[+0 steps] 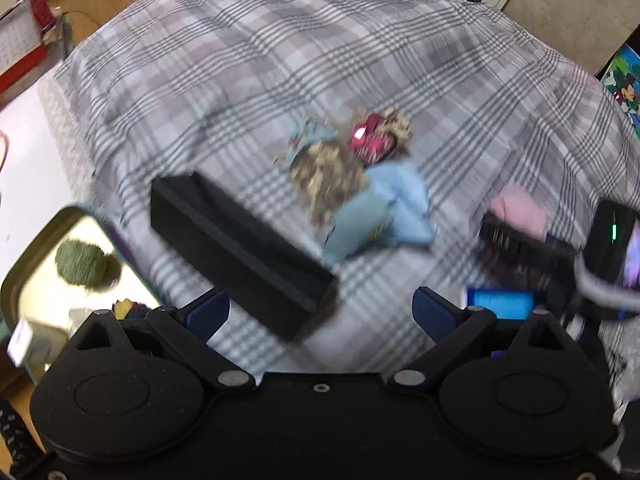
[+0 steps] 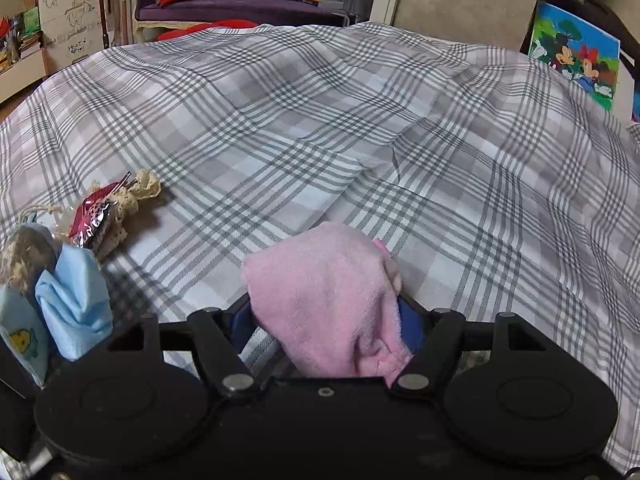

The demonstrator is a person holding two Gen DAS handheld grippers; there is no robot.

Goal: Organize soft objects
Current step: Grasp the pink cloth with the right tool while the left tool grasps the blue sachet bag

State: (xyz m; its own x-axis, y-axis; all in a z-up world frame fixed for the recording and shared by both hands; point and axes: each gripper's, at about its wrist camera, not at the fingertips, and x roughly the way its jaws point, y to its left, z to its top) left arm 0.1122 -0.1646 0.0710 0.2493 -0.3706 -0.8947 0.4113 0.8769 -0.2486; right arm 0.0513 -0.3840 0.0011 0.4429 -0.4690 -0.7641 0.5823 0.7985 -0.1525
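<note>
Pink terry cloth (image 2: 332, 300), soft and bunched, sits clamped between the blue-padded fingers (image 2: 410, 326) of the right gripper (image 2: 326, 328), just above the bed's grey-and-white plaid cover (image 2: 360, 128). Beside it to the left lies a small heap: a light blue cloth (image 2: 74, 312), a crocheted beige piece (image 2: 140, 192) and a shiny red wrapper (image 2: 90, 216). In the blurred left wrist view, the left gripper (image 1: 320, 312) has its fingers (image 1: 208, 314) spread wide and empty above a long black open box (image 1: 240, 248) resting on the bed near that heap.
</note>
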